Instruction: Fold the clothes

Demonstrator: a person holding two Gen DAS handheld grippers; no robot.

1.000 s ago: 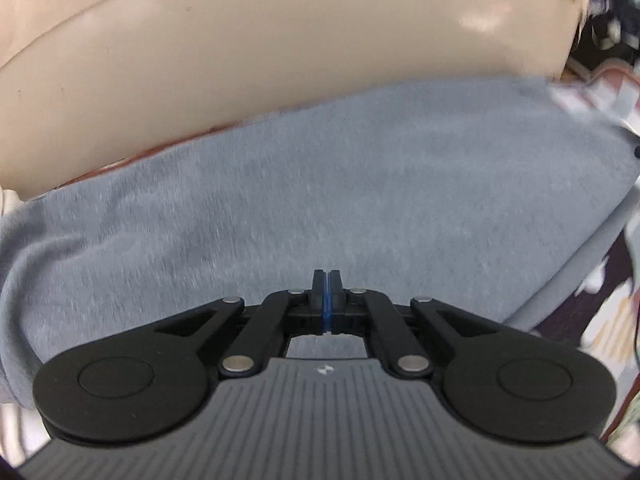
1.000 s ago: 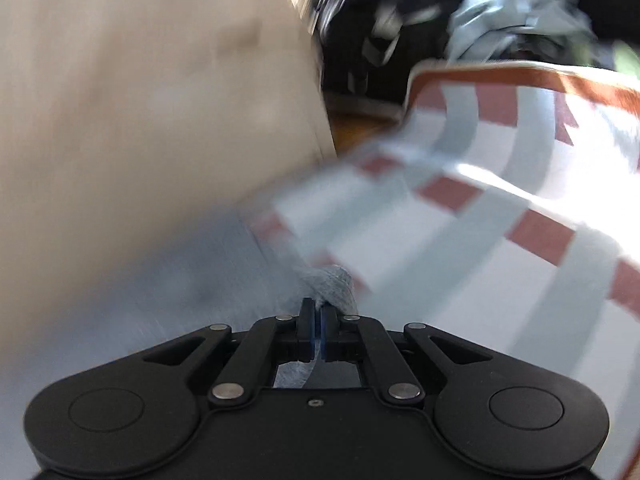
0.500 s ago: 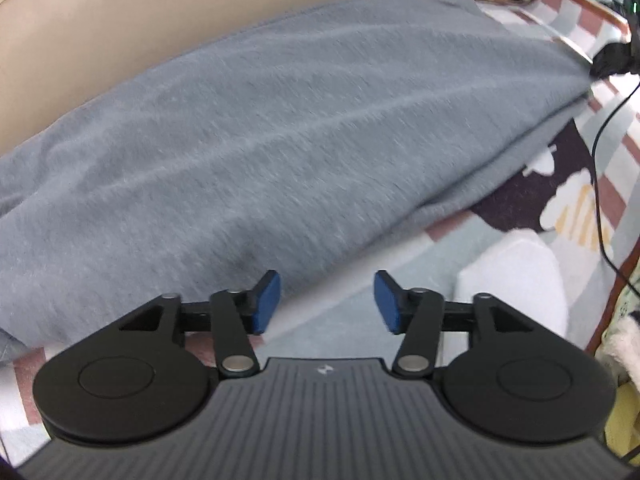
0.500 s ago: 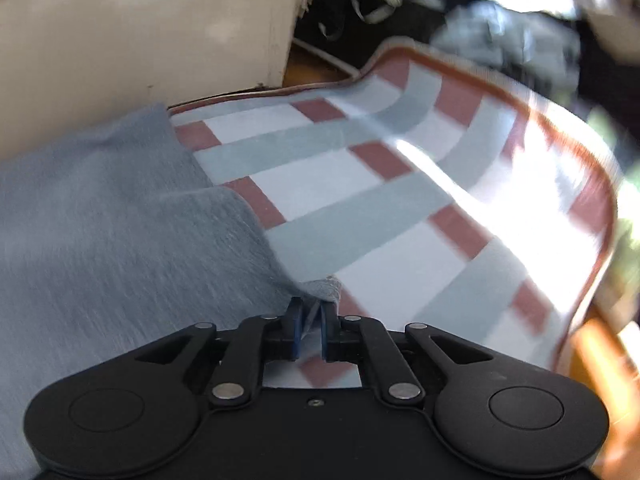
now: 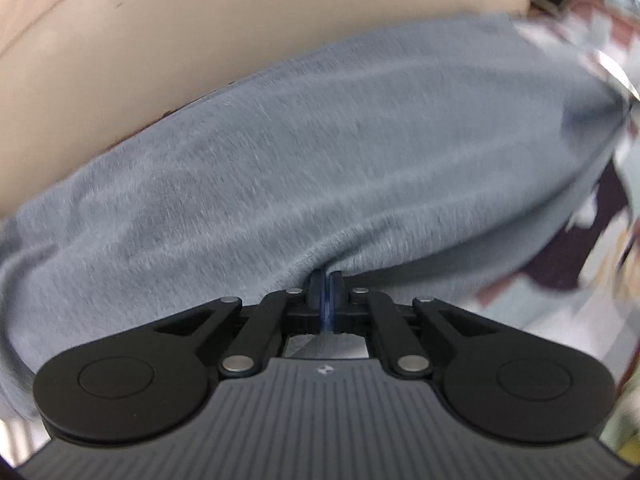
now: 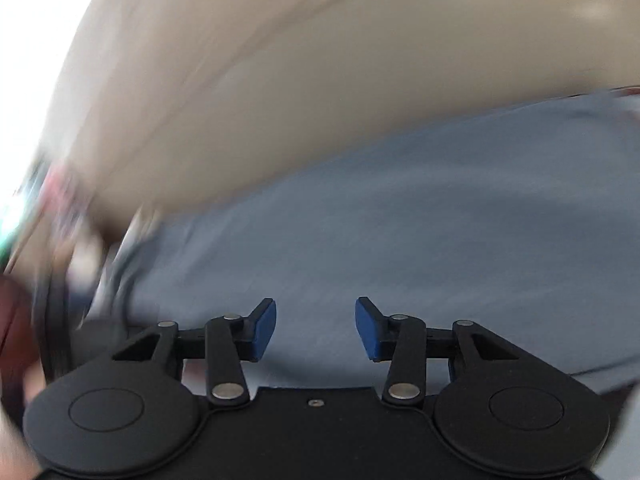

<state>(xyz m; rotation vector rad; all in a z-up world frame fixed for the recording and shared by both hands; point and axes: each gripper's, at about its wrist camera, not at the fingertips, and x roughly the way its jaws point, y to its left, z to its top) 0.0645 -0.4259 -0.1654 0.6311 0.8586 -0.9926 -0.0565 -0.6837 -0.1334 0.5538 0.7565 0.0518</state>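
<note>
A grey fleece garment (image 5: pixel 320 160) lies folded lengthwise on a checked blanket, in front of a beige wall. My left gripper (image 5: pixel 326 280) is shut on the garment's near edge, and the cloth puckers at the blue pads. In the right wrist view the same grey garment (image 6: pixel 400 220) fills the lower half, blurred by motion. My right gripper (image 6: pixel 316 328) is open and empty just above it, with its blue pads (image 6: pixel 264 330) wide apart.
A beige wall or headboard (image 5: pixel 200 40) stands right behind the garment and also shows in the right wrist view (image 6: pixel 320 60). The patterned blanket (image 5: pixel 560 264) shows at the right. A dark cable (image 6: pixel 52 300) shows blurred at the far left.
My left gripper was open half a second ago and has shut on the garment's near edge. My right gripper has let go of the garment's corner, opened, and swung left over the cloth.
</note>
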